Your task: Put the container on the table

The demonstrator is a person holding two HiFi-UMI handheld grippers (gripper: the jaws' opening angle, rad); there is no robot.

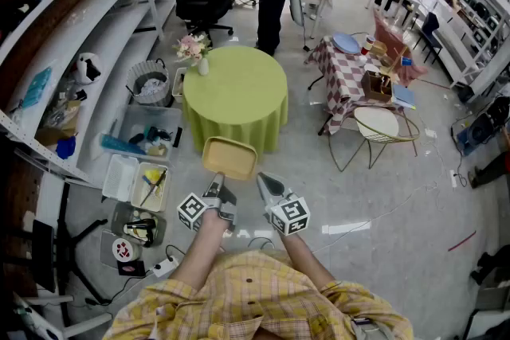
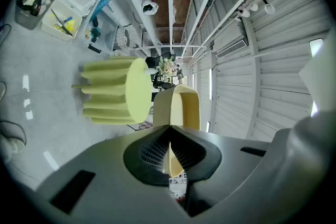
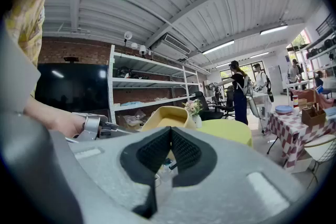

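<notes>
**Yellow container held short of the green table**

A glossy grey floor (image 1: 382, 203) fills most of the head view, smooth enough to mirror the ceiling lights. Along the left runs white metal shelving (image 1: 119, 20), its long flat boards loaded with loose items.

The round table (image 1: 239, 87) stands in the middle under a matte lime-green cloth that hangs in soft, even pleats. The left gripper view shows it on its side as a fluted drum (image 2: 118, 92), and the right gripper view shows its flat top (image 3: 226, 131).

The container (image 1: 229, 157) is a shallow tray of pale yellow plastic, rectangular with rounded corners and a smooth raised rim. It is up in the air in front of the person, over the floor at the near side of the table, and is not resting on the tabletop.

The left gripper (image 1: 217, 185) has its jaws clenched on the container's near rim. In its own view, the two black ribbed pads of the left gripper (image 2: 169, 131) pinch the thin yellow wall, and the tray (image 2: 184, 107) rises beyond them edge-on.

The right gripper (image 1: 264, 181) sits just beside the container's near right corner. In its own view, the mesh-textured pads of the right gripper (image 3: 170, 131) are pressed together at the tips with nothing clamped between them, and the tray's hollow (image 3: 167, 117) shows beyond.

A small white vase of pink flowers (image 1: 198, 52) stands at the table's far left edge.
</notes>
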